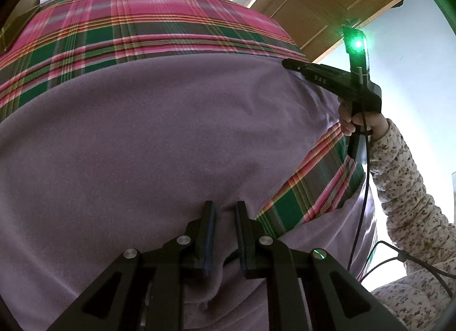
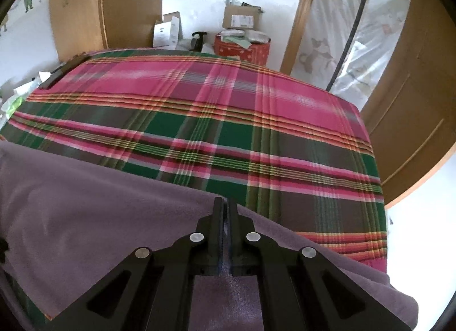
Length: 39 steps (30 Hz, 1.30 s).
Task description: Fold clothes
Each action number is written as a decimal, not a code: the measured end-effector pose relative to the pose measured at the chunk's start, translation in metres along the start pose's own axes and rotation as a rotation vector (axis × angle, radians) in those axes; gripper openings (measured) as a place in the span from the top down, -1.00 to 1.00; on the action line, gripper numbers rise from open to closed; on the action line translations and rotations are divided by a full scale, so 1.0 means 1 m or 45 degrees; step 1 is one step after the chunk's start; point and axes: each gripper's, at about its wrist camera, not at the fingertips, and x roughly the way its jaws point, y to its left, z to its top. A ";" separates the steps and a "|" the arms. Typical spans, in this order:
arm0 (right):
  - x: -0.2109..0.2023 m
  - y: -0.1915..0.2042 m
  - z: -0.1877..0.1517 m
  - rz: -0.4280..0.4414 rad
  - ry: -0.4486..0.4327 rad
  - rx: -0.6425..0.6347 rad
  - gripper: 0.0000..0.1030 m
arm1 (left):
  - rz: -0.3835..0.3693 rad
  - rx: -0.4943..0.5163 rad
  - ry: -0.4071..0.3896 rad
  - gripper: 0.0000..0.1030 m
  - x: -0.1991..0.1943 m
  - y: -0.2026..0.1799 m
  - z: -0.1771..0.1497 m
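Observation:
A purple fleece garment [image 1: 148, 137] lies spread over a pink and green plaid cloth [image 1: 128, 28] on the table. My left gripper [image 1: 225, 208] sits over the garment's near edge, its fingers a little apart with a bunch of fleece between them. My right gripper [image 2: 225, 202] is shut on the garment's edge [image 2: 94, 217], with fabric pinched between the pads. In the left wrist view the right gripper [image 1: 287, 63] holds the garment's far right edge, held by a hand in a floral sleeve.
Cardboard boxes [image 2: 242, 17] and a red dotted container [image 2: 242, 48] stand beyond the table's far edge. Wooden door panels [image 2: 413, 120] stand at the right. The plaid cloth [image 2: 228, 120] lies bare beyond the garment. A black cable [image 1: 362, 202] hangs from the right gripper.

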 end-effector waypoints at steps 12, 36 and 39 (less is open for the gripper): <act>-0.057 -0.045 -0.012 0.007 -0.097 0.238 0.83 | -0.010 0.035 -0.082 0.73 -0.037 -0.012 -0.009; -0.125 -0.192 -0.178 0.489 -0.236 1.246 0.37 | -0.084 0.139 0.018 0.56 0.022 -0.076 0.021; -0.120 -0.188 -0.179 0.571 -0.228 1.280 0.36 | -0.060 0.131 0.039 0.56 0.032 -0.078 0.024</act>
